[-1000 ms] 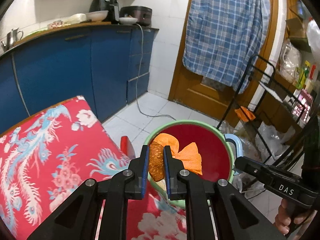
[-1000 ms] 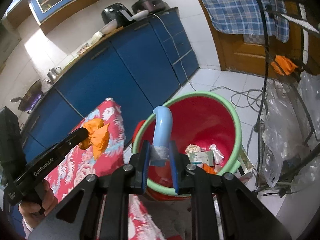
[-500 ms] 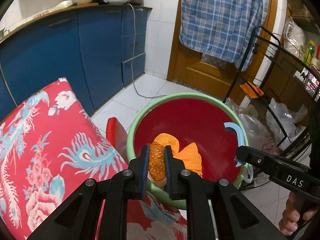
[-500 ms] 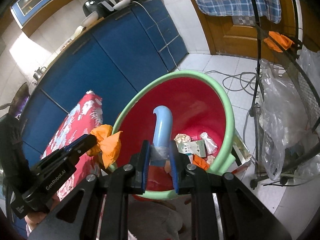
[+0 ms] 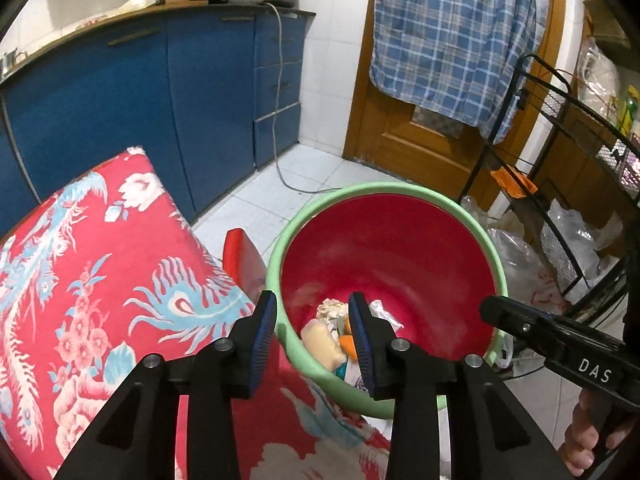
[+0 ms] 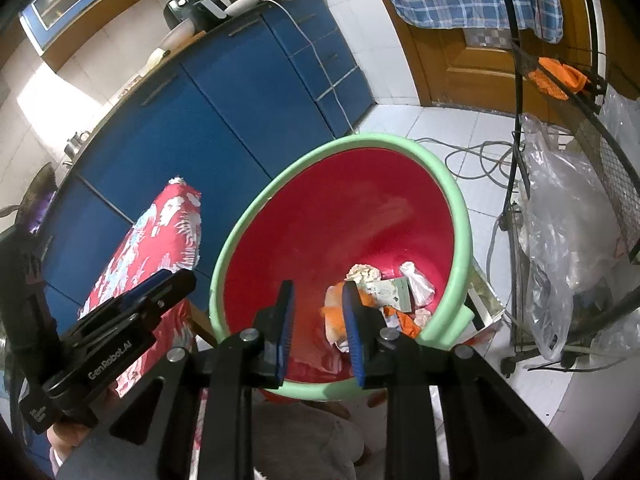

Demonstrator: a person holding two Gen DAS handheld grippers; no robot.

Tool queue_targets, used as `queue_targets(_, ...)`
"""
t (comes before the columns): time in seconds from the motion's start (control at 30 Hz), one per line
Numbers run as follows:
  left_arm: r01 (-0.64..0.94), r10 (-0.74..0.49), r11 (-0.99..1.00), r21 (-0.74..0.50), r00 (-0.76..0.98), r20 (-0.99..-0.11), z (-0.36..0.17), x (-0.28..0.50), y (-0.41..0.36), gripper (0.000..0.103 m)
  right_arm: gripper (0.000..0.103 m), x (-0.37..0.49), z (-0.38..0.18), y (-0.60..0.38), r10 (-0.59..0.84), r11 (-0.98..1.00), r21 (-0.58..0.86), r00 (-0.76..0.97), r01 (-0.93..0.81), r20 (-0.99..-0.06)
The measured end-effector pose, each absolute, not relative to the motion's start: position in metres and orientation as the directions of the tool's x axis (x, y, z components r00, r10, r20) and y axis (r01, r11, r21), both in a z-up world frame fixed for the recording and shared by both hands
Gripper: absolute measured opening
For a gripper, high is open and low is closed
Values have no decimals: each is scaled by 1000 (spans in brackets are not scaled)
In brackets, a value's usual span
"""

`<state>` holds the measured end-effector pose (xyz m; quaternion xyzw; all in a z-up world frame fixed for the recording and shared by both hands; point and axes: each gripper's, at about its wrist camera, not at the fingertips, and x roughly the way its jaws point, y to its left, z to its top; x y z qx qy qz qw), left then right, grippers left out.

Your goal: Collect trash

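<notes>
A red bucket with a green rim stands on the floor below both grippers. Trash lies at its bottom: a pale yellow lump, orange peel, a green-and-white packet and a white wrapper. My left gripper hangs over the near rim, its jaws opening with nothing between them. My right gripper is also over the bucket, jaws opening and empty. Each gripper shows in the other's view: the right gripper at the right, the left gripper at the left.
A red floral cloth covers the surface left of the bucket. A red plastic piece sits between them. Blue cabinets stand behind. A black wire rack with plastic bags and floor cables are at the right.
Both grippers sank toward the bucket. The left jaws opened and the orange peel is gone from them. The right jaws widened and the light blue curved piece is gone from them.
</notes>
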<state>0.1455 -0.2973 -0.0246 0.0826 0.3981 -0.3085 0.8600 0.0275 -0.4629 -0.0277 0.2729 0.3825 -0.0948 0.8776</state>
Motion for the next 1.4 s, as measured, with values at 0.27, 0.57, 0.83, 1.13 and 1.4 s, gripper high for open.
queue_targets(0.27,571,-454,814,-106,513,-728,-13,134,-271,38,27,20,-14,-441,44,858,391,710,333,-702)
queue_targets(0.57,491,-411,864,-109,563,-717,4,121,-225,38,27,11,8,-408,65,893,367,735,258,-675)
queue_targets(0.83,428,-383,896,-120,606,-697,23,101,-181,38,30,1,27,-369,85,923,338,760,184,-644)
queue_targets(1.13,355,-333,929,-106,675,-659,47,72,-137,51,40,-14,51,-324,118,954,291,794,77,-597)
queue_targets(1.4,290,-282,953,-92,726,-627,58,48,-105,61,70,-32,66,-291,111,973,230,829,22,-549)
